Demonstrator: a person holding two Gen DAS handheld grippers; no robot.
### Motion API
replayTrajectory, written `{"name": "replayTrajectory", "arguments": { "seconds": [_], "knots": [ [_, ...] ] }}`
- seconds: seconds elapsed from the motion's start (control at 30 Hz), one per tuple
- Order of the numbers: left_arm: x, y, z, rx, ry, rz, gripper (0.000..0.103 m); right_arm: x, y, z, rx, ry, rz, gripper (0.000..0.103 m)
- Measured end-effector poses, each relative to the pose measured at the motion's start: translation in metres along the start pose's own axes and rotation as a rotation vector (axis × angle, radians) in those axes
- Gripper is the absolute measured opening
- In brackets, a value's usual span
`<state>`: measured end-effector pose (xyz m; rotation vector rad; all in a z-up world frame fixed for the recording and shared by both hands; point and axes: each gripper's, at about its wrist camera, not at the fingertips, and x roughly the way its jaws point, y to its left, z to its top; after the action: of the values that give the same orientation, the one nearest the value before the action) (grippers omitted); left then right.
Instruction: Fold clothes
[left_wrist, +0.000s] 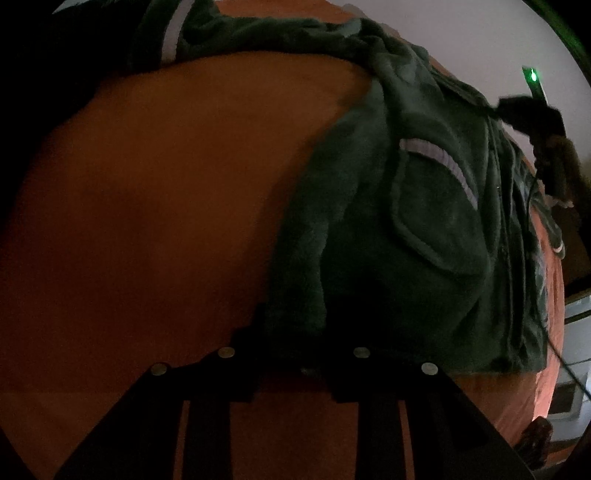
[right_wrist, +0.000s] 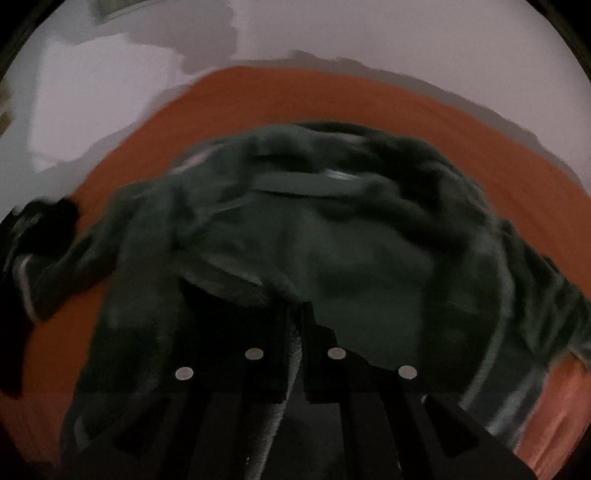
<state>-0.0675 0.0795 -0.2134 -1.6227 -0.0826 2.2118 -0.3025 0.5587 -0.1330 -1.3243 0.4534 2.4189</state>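
Note:
A dark green fleece jacket (left_wrist: 406, 240) with pale grey pocket trim (left_wrist: 443, 166) lies spread on an orange bed sheet (left_wrist: 147, 203). My left gripper (left_wrist: 295, 343) is at the jacket's near corner, its dark fingers closed on the hem, which runs down between them. My right gripper (right_wrist: 300, 332) is shut on a fold of the same jacket (right_wrist: 351, 240), with fabric pinched in the narrow slit between its fingers. The left wrist view also shows the right gripper (left_wrist: 532, 107), with a green light, at the jacket's far right edge. The right wrist view is motion-blurred.
A sleeve with a pale cuff stripe (left_wrist: 173, 33) lies at the sheet's far edge. A pale wall (right_wrist: 110, 92) stands behind the bed. A dark blurred shape (right_wrist: 48, 221) sits at the left edge. A cable (left_wrist: 554, 347) and pale objects (left_wrist: 569, 391) are off the bed's right side.

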Motion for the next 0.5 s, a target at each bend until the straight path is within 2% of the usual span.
{"name": "replayTrajectory", "arguments": {
  "seconds": [0.1, 0.17, 0.4, 0.43, 0.47, 0.5],
  "knots": [
    [0.001, 0.001, 0.001, -0.008, 0.003, -0.002, 0.027, 0.022, -0.044, 0.001, 0.156, 0.057, 0.014, 0.002],
    [0.002, 0.0, 0.002, 0.004, 0.004, 0.003, 0.027, 0.034, -0.058, -0.005, 0.199, 0.1, 0.03, 0.002],
    [0.001, -0.005, 0.01, 0.012, 0.002, 0.015, 0.028, 0.023, -0.042, -0.01, 0.116, 0.09, 0.056, 0.003],
    [0.001, -0.006, 0.009, 0.013, 0.002, 0.018, 0.028, 0.02, -0.039, -0.007, 0.112, 0.078, 0.069, 0.006],
    [0.002, -0.007, 0.01, 0.016, 0.001, 0.022, 0.028, 0.017, -0.036, -0.004, 0.11, 0.065, 0.08, 0.019],
    [0.002, -0.008, 0.013, 0.017, 0.001, 0.023, 0.028, 0.014, -0.033, -0.002, 0.11, 0.044, 0.093, 0.044]
  ]
}}
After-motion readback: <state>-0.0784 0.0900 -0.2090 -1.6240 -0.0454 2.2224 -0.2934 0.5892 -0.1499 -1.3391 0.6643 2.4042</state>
